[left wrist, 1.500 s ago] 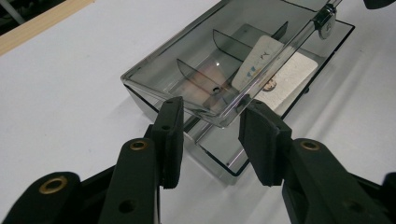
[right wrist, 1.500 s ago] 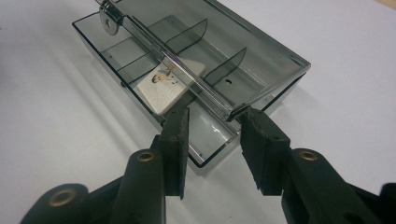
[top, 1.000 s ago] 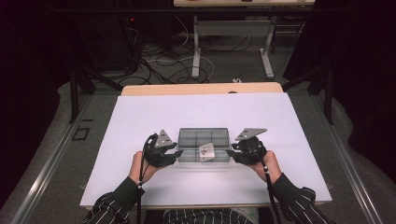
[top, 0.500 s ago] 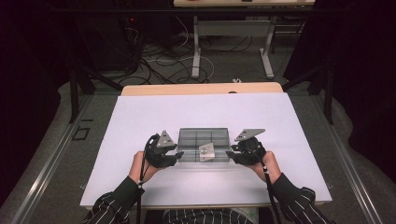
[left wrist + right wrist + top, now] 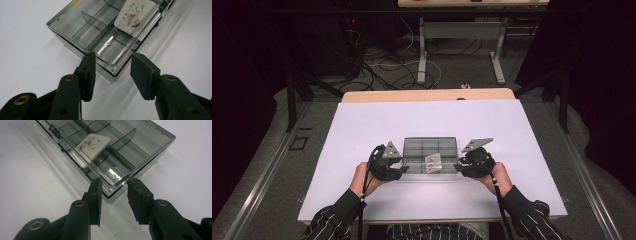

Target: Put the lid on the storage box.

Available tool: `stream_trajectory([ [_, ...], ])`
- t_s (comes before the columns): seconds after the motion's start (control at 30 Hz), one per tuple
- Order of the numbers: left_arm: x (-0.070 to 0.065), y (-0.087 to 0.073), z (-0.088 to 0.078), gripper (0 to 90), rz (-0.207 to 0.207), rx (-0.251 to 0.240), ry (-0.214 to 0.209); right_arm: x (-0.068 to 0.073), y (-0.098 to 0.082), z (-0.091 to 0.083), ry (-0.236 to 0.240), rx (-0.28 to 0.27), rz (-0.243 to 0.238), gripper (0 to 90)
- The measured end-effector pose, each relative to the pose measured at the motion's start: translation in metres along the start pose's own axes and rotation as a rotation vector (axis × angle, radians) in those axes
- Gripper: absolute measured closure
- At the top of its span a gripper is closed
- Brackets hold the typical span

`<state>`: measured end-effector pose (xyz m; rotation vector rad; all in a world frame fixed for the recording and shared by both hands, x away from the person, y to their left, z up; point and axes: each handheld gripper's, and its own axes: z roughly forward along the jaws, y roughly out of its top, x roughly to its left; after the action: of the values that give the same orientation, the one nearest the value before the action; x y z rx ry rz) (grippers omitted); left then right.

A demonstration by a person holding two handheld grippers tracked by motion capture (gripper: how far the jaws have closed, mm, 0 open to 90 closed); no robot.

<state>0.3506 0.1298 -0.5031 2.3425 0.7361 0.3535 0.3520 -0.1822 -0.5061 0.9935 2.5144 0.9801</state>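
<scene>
We see a white table point(image 5: 362, 130) and, at its near middle, a smoky clear compartment box point(image 5: 430, 150) with a small picture card point(image 5: 132, 15) in one cell. Our left gripper point(image 5: 112, 70) straddles one near corner – its jaws have just been opening, apart from the box. Our right gripper point(image 5: 113, 191) pinches the other corner.

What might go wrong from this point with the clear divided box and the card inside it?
1. The left claw has just been opening around a box corner without pressing it; that end may slip free.
2. The right claw stands astride the other corner; holding by corners alone could let the box twist.
3. The card leans on a divider and could slide out if the box tips.
</scene>
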Motion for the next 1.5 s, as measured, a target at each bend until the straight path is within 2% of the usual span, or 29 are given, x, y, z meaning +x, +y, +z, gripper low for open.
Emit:
stream_trajectory([
  [0.03,0.0,0.0,0.0,56.6,-0.002,0.0,-0.001,0.001,0.0,0.001,-0.014,-0.004,0.007,64.9],
  [0.1,0.0,-0.001,0.002,56.9,-0.013,0.001,-0.001,0.001,0.0,0.001,-0.003,0.014,-0.007,64.9],
  [0.2,0.0,-0.001,0.003,57.4,-0.011,0.012,0.002,0.001,0.0,0.003,-0.008,0.014,-0.001,64.8],
  [0.27,0.0,-0.001,0.003,57.5,-0.014,0.017,0.004,0.001,0.0,0.003,0.001,0.032,-0.002,64.7],
  [0.3,0.001,-0.001,0.003,57.6,-0.014,0.031,0.0,0.0,-0.001,0.004,0.0,0.018,-0.009,64.7],
  [0.4,0.001,-0.002,0.005,57.6,-0.023,0.04,-0.001,0.001,-0.001,0.004,0.0,0.027,0.01,64.1],
  [0.6,0.001,-0.002,0.008,57.7,-0.027,0.061,-0.005,0.0,-0.001,0.005,0.011,0.047,0.018,63.3],
  [0.67,0.001,-0.003,0.009,57.7,-0.026,0.062,-0.005,0.0,-0.001,0.005,0.019,0.059,0.016,63.1],
  [0.73,0.001,-0.003,0.009,57.7,-0.025,0.067,-0.008,-0.002,-0.001,0.006,0.023,0.058,-0.014,62.9],
  [0.8,0.001,-0.003,0.01,57.7,-0.026,0.067,-0.008,-0.001,-0.002,0.006,0.022,0.072,0.013,62.6],
  [0.93,-0.001,-0.003,0.011,57.6,-0.018,0.076,0.003,-0.001,-0.002,0.007,0.019,0.076,0.014,62.5],
  [1.03,-0.001,-0.003,0.012,57.6,-0.023,0.087,-0.009,-0.001,-0.003,0.008,0.018,0.066,0.012,62.1],
  [1.27,0.0,-0.004,0.011,57.0,-0.025,0.07,-0.002,-0.001,-0.003,0.008,0.017,0.073,0.004,61.9],
  [1.3,0.0,-0.003,0.011,56.6,-0.025,0.062,0.002,0.0,-0.002,0.007,0.011,0.078,0.015,61.9],
  [1.5,0.002,-0.003,0.007,48.1,-0.039,0.057,0.005,0.001,-0.003,0.006,0.005,0.066,0.011,61.0],
])
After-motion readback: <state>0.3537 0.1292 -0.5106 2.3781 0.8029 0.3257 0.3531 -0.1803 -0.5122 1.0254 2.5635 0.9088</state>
